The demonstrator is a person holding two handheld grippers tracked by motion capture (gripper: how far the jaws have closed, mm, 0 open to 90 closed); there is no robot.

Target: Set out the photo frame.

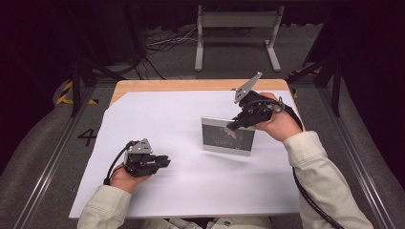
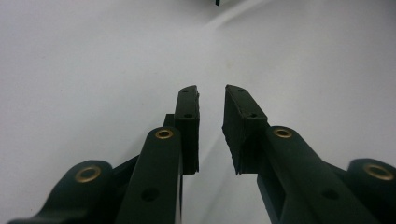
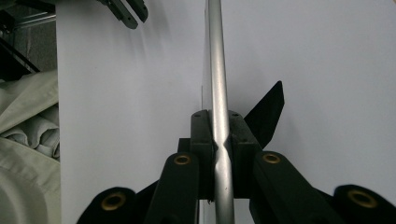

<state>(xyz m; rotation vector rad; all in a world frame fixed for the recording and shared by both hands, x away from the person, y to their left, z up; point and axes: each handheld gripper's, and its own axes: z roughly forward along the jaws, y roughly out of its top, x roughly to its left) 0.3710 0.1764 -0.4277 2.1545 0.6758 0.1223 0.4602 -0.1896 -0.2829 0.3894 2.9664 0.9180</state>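
A silver-edged picture frame [image 1: 228, 137] with a dark picture stands upright on the white sheet [image 1: 157, 114], right of the middle. My right gripper [image 1: 234, 126] reaches in from the right and is shut on the frame's top edge. In the right gripper view the pads [image 3: 201, 135] squeeze the silver rim [image 3: 215, 56] from both sides, and the frame's black back stand [image 3: 268, 112] sticks out to the right. My left gripper [image 1: 166, 161] lies low on the sheet at the front left, apart from the frame. Its jaws [image 2: 211, 93] stand a little apart with only bare sheet between them.
The white sheet covers most of a wooden table [image 1: 191, 85], whose far edge shows bare. A metal stand [image 1: 237, 21] and cables lie on the floor beyond. A pale sleeve [image 3: 23, 116] lies at the left of the right gripper view.
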